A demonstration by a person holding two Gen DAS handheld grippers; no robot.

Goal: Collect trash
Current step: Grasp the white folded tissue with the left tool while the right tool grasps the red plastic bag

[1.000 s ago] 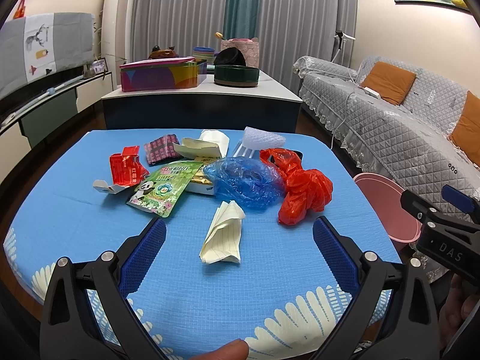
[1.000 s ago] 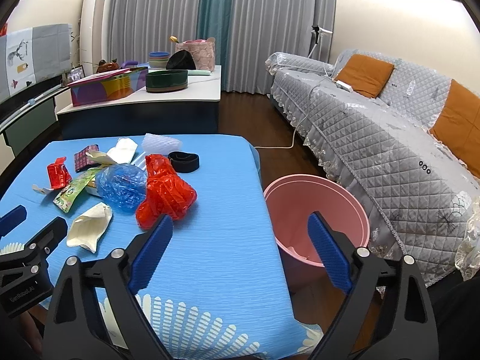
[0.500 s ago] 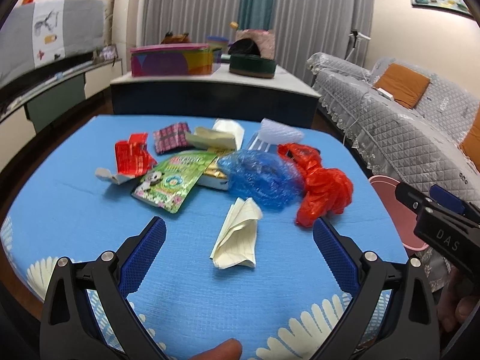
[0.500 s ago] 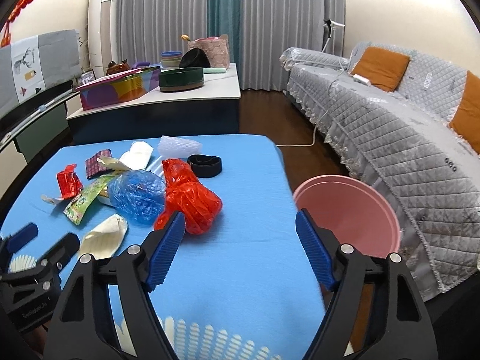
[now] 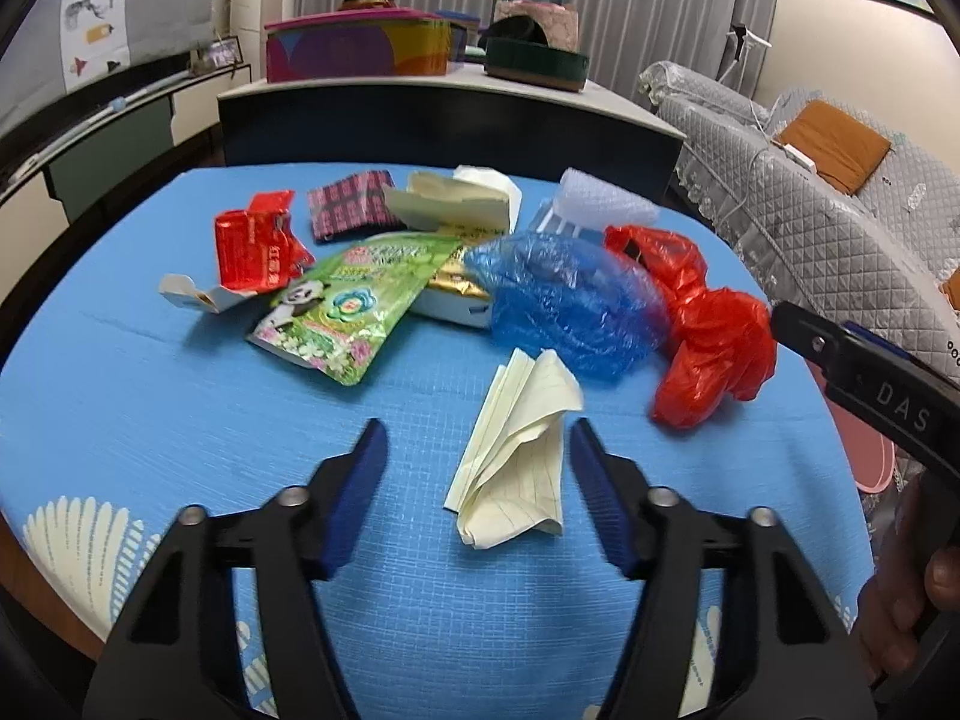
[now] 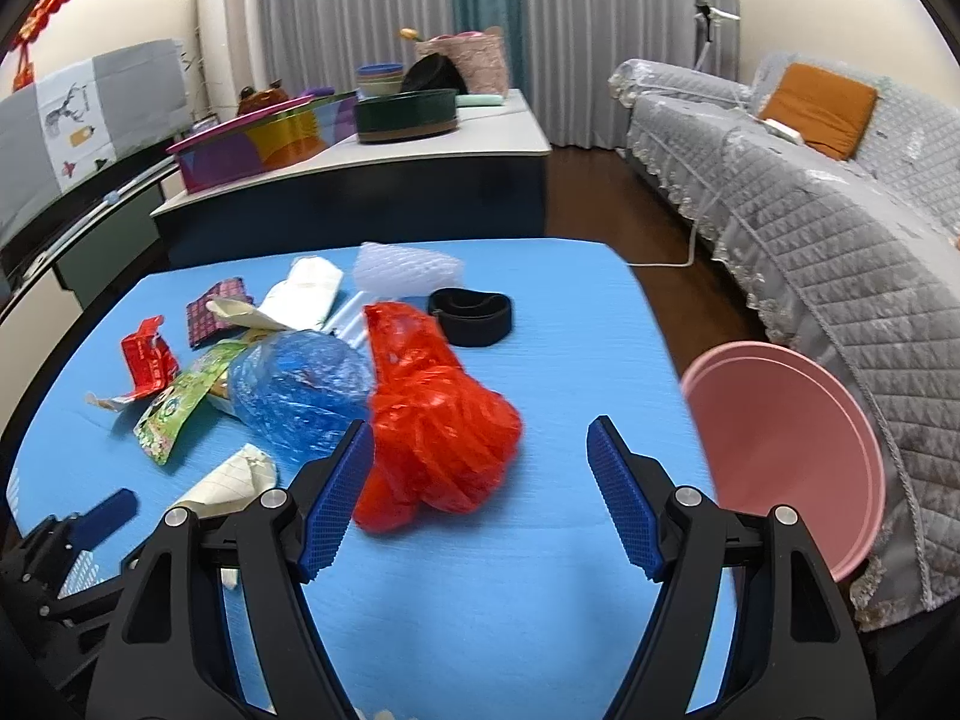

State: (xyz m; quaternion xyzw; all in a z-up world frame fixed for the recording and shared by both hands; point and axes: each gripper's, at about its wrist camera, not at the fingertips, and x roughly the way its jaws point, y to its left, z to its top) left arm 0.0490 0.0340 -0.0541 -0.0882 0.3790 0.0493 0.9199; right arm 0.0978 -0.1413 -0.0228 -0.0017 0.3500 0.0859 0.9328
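On the blue worktop (image 5: 150, 408), the trash lay in a loose heap: a folded cream lined paper (image 5: 516, 450) nearest the left tongs (image 5: 477, 456), behind it a crumpled blue plastic bag (image 5: 570, 300), a red plastic bag (image 5: 708, 324), a green panda-print pouch (image 5: 342, 306), a red wrapper (image 5: 258, 246) and a plaid packet (image 5: 351, 204). The left tongs stood open, their blue pads flanking the near end of the paper without touching it; whether they rested on the cloth could not be told. The right tongs (image 6: 480, 480) were likewise open and held nothing, with the red plastic bag (image 6: 438, 420) just ahead of the left pad and partly blurred. A black band (image 6: 471, 312) lay behind the bag, and white foam netting (image 6: 408, 267) beyond that. The pink bin (image 6: 792, 450) stood beside the worktop's right edge, its base hidden and its rim cut by the right pad's arm. A gold-and-white carton under the blue bag was mostly covered. In the left view the right tongs' body entered at the frame edge, largely cropped.
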